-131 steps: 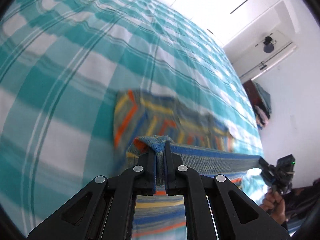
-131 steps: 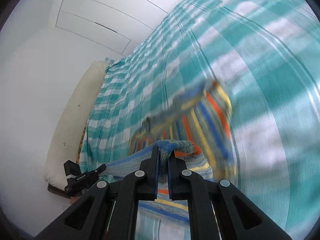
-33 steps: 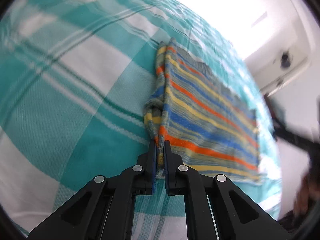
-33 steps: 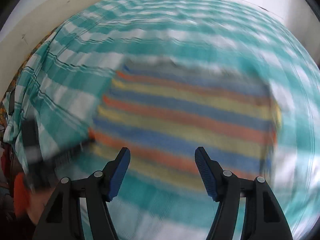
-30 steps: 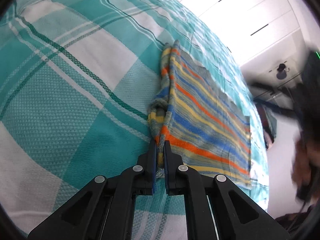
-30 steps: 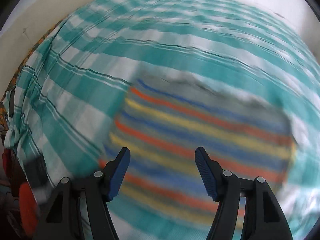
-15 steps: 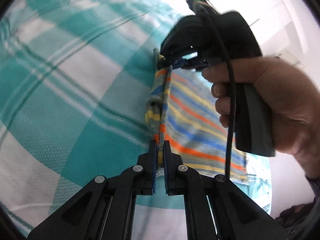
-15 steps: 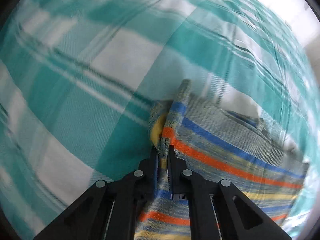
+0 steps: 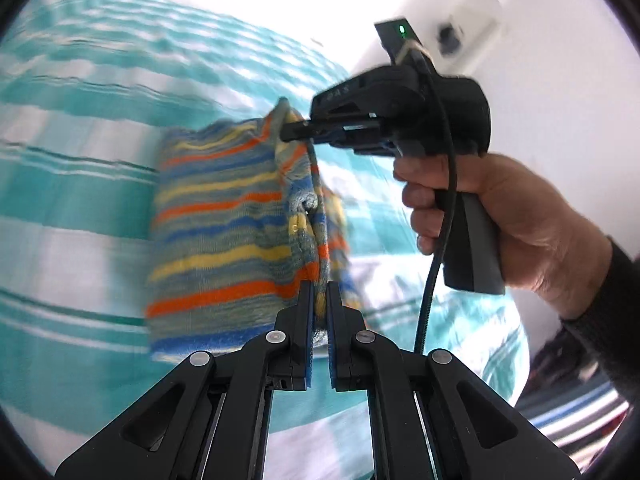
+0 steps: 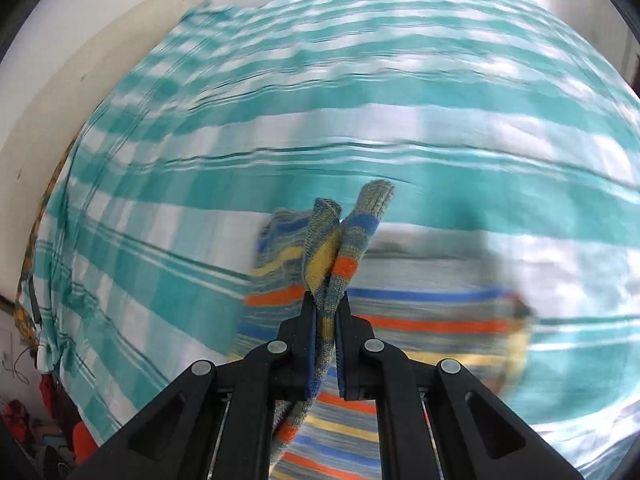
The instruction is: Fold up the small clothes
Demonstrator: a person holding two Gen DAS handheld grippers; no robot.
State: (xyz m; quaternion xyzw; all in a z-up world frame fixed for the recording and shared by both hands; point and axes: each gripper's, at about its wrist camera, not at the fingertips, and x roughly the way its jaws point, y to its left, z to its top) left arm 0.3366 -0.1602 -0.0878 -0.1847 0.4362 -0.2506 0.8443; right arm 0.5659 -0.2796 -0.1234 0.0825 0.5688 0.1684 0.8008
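A small knitted garment with orange, blue, yellow and grey stripes hangs above the teal and white checked bedspread. My left gripper is shut on its near edge. My right gripper, held by a hand, is shut on the far corner of the same edge. In the right wrist view my right gripper pinches a bunched fold of the garment, and the rest hangs blurred below it.
The bedspread covers the whole bed. A cream headboard or wall edge is at the far left. Dark clutter and red items lie on the floor beside the bed. White cupboards and wall stand behind the right hand.
My right gripper moved across to the garment's left edge and shut on it. Both grippers have lifted that edge off the bedspread, so the garment now hangs.
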